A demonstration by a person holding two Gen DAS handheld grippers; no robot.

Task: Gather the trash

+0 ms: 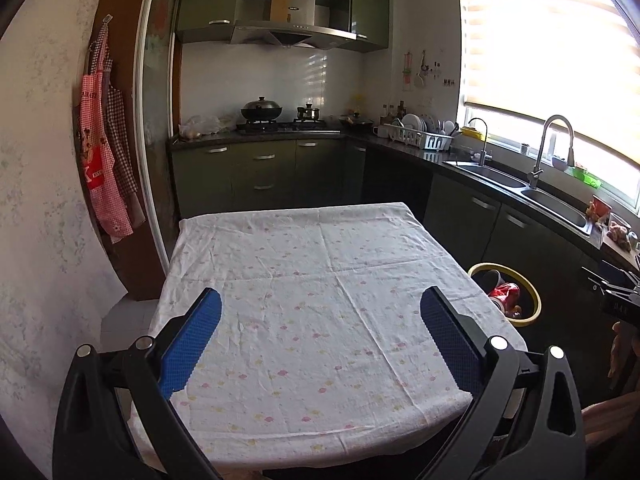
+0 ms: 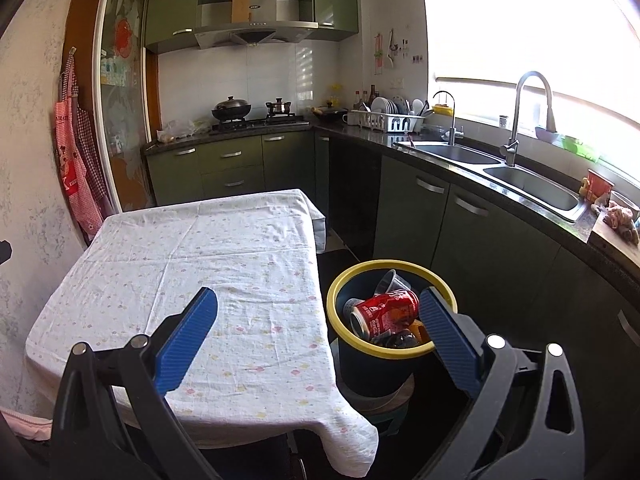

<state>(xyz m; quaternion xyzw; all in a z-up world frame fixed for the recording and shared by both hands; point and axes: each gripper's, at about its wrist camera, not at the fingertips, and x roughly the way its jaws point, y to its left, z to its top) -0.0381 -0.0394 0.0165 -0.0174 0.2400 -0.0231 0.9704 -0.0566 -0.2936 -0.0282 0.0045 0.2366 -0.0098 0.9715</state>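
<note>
A dark bin with a yellow rim stands on a low stool to the right of the table. Inside it lie a red soda can, a clear plastic cup and other scraps. My right gripper hangs open above the table's right edge, its right finger over the bin, nothing between its pads. My left gripper is open over the cloth-covered table, holding nothing. The bin shows past the table's right edge, with the red can inside. The right gripper's body peeks in at the far right.
A white floral cloth covers the table. Dark green cabinets, a counter with a double sink and tap run along the right. A stove with pots stands at the back. Aprons hang on the left wall.
</note>
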